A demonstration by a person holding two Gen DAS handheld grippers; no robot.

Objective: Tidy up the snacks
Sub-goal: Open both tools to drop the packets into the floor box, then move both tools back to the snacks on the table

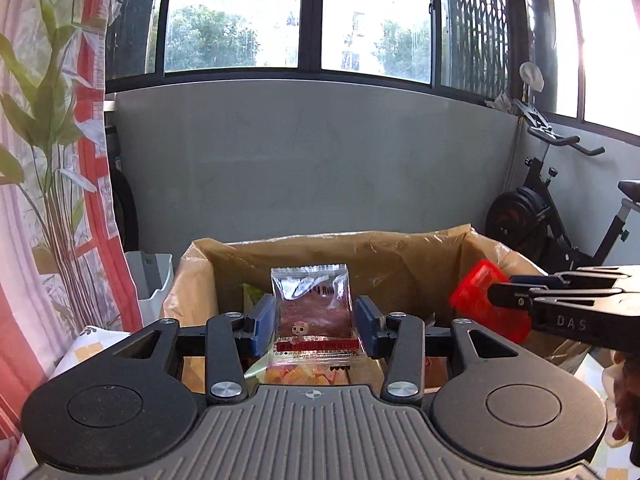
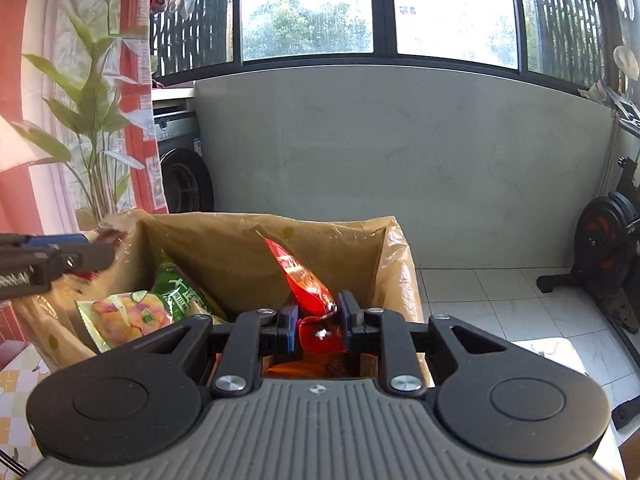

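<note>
Left wrist: left gripper [image 1: 316, 322] apparently clamping clear packet [image 1: 311, 304] over box [image 1: 400, 252]. Right wrist: right gripper [image 2: 318, 326] clamping red packet [image 2: 306, 280], same box.

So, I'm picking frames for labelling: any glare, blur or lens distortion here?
Left wrist view: windows blown out, window frames bowed by fisheye, clear packet sharp. Right wrist view: same backlight, red packet glowing translucent, edges soft.
</note>
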